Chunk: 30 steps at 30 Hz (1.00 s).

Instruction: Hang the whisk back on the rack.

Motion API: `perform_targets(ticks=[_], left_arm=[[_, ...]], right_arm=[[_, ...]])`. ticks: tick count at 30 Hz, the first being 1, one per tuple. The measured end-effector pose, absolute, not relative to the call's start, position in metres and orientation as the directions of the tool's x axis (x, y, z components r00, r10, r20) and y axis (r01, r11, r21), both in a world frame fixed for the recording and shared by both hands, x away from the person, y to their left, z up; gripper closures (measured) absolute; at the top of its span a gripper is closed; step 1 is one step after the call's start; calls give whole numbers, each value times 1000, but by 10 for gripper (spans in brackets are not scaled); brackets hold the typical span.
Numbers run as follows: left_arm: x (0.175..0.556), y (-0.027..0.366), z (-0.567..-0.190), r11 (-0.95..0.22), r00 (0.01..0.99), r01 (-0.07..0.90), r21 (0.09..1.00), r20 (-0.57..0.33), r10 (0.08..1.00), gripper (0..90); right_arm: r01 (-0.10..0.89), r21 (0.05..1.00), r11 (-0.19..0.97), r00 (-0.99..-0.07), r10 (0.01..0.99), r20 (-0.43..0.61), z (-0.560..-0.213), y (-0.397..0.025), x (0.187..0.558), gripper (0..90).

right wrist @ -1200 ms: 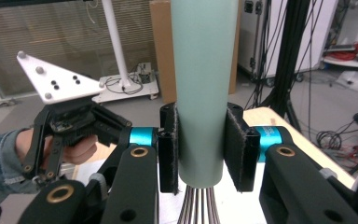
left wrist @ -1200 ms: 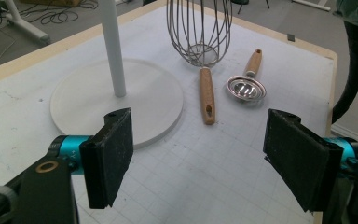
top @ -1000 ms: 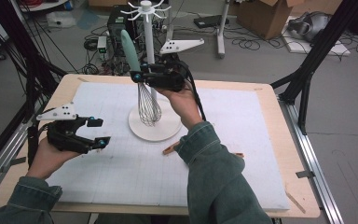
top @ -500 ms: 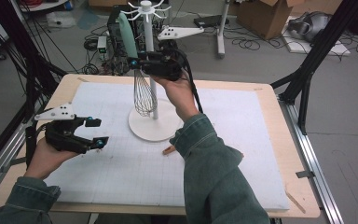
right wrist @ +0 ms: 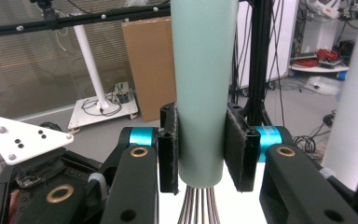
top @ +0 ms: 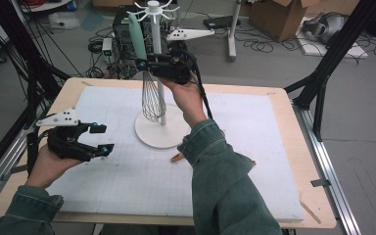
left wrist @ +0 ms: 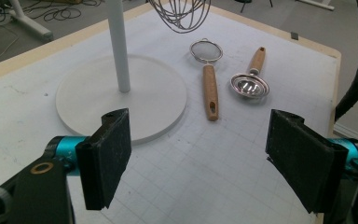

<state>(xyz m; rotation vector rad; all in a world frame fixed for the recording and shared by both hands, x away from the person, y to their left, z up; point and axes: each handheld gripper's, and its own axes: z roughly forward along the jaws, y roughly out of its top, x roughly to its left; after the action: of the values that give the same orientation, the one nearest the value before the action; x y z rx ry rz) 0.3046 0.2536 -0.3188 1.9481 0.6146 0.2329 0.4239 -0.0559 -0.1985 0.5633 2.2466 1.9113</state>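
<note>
High view: the right gripper is held raised beside the pole of a white stand, with its jaws closed on the pale green handle of a whisk. The wire loops are seen hanging below the jaws, above the stand's round base, and whether they touch the pole cannot be told. The top of the handle is set against the clutter behind the table and is hard to separate from the stand's hooks. In the right gripper view the handle is seen pressed between both pads, its upper end cut off by the frame. The left gripper is held low over the white mat, jaws spread wide with nothing between them. In the left gripper view a small strainer and a metal spoon, both wooden-handled, are seen lying beside the base; from above they are largely hidden by the right sleeve.
</note>
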Motion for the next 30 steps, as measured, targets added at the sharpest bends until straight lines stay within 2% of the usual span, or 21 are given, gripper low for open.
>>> perform_targets(ticks=[19,30], left_arm=[[305,253,-319,-337,850,320,886,-111,515,229],[305,252,-318,-342,851,321,883,-111,513,229]], right_arm=[[213,969,123,-896,420,144,-203,-65,426,678],[205,970,128,-887,442,129,-202,-82,421,581]])
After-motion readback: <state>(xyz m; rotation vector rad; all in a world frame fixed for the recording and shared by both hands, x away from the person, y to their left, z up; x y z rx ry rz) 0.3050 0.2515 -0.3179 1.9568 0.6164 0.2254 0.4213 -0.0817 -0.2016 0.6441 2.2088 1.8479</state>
